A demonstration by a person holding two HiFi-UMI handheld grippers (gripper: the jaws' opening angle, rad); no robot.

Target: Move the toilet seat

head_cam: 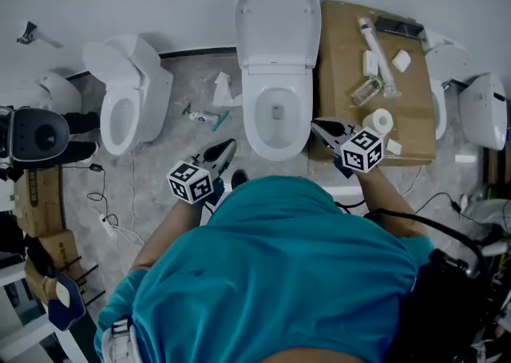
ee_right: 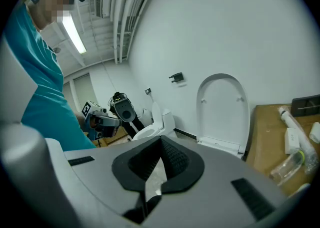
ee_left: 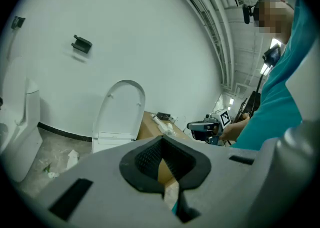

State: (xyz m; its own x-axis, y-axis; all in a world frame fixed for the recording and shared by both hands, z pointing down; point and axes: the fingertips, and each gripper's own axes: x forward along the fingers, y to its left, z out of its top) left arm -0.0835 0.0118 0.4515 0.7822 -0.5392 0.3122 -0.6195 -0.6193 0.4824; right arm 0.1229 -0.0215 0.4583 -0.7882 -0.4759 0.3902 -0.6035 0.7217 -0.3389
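Note:
A white toilet stands against the wall, its bowl point(head_cam: 276, 118) uncovered. Its seat and lid point(head_cam: 277, 22) are raised upright against the wall, also seen in the left gripper view point(ee_left: 120, 109) and the right gripper view point(ee_right: 222, 109). My left gripper point(head_cam: 229, 147) hovers off the bowl's front left, shut and holding nothing. My right gripper point(head_cam: 318, 125) sits at the bowl's front right, also shut and holding nothing. Neither touches the toilet. Each gripper shows in the other's view, the right gripper point(ee_left: 205, 127) and the left gripper point(ee_right: 100, 119).
A second toilet point(head_cam: 128, 98) stands to the left, with scraps point(head_cam: 209, 116) on the floor between. A cardboard box point(head_cam: 343, 98) with fittings and a tape roll point(head_cam: 382, 121) lies right of the bowl. More white fixtures point(head_cam: 483, 110) stand far right. Cables run over the floor.

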